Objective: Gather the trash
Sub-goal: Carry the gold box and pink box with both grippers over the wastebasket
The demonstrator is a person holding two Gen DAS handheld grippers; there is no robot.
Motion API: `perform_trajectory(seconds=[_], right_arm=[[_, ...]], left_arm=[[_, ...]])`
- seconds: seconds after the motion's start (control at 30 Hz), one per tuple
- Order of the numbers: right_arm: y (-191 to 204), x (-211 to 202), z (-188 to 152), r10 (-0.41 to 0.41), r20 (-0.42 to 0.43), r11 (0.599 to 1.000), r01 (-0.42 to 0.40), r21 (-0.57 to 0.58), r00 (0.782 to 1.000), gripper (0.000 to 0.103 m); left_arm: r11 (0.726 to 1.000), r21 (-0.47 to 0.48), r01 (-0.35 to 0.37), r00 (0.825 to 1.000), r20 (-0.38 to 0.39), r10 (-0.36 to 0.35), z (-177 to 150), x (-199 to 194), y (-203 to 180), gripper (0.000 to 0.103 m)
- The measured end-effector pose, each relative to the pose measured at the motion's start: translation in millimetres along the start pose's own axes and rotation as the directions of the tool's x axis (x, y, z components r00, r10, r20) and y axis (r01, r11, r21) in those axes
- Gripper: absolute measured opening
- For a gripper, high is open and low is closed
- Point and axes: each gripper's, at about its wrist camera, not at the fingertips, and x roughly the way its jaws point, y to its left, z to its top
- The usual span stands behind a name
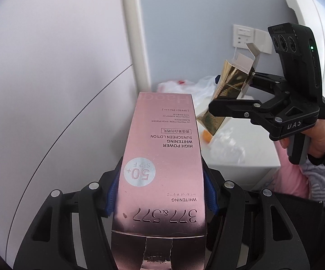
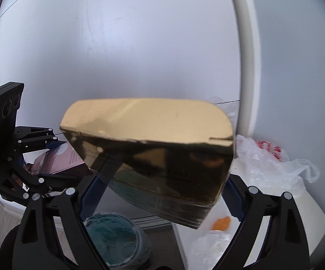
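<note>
My left gripper (image 1: 161, 193) is shut on a pink sunscreen lotion box (image 1: 162, 157), held in the air; the box also shows in the right wrist view (image 2: 58, 159). My right gripper (image 1: 232, 90) is shut on a gold box (image 1: 227, 90) with open top flaps, held above a white nightstand (image 1: 241, 157). In the right wrist view the gold box (image 2: 157, 148) fills the middle between the fingers. A bin with a teal bag (image 2: 115, 238) stands on the floor below it.
On the nightstand (image 2: 306, 207) lie a white plastic bag (image 2: 272, 162), clear crumpled plastic (image 1: 227, 146) and a small orange scrap (image 2: 222, 222). A white wall and door frame (image 1: 135, 45) are behind. A wall socket (image 1: 243, 36) is at the back. Pink bedding (image 1: 290, 180) lies to the right.
</note>
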Motion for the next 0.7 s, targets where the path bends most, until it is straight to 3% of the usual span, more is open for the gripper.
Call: perform_trajectory(seconds=[0.3,0.7], right_arm=[[49,33,-13,0.102,-0.051,0.994,-0.104,-0.044,0.993,0.087],[100,81,-45,0.19,-0.157,0.979,-0.2,-0.05,0.969,0.087]], left_arm=[[0.992,-0.09,-0.087,0.996,-0.041,0.083,-56,-31,31,0.058],[0.972,-0.179,-0.154,0.982,-0.132,0.132,-122,-43,46,0.058]])
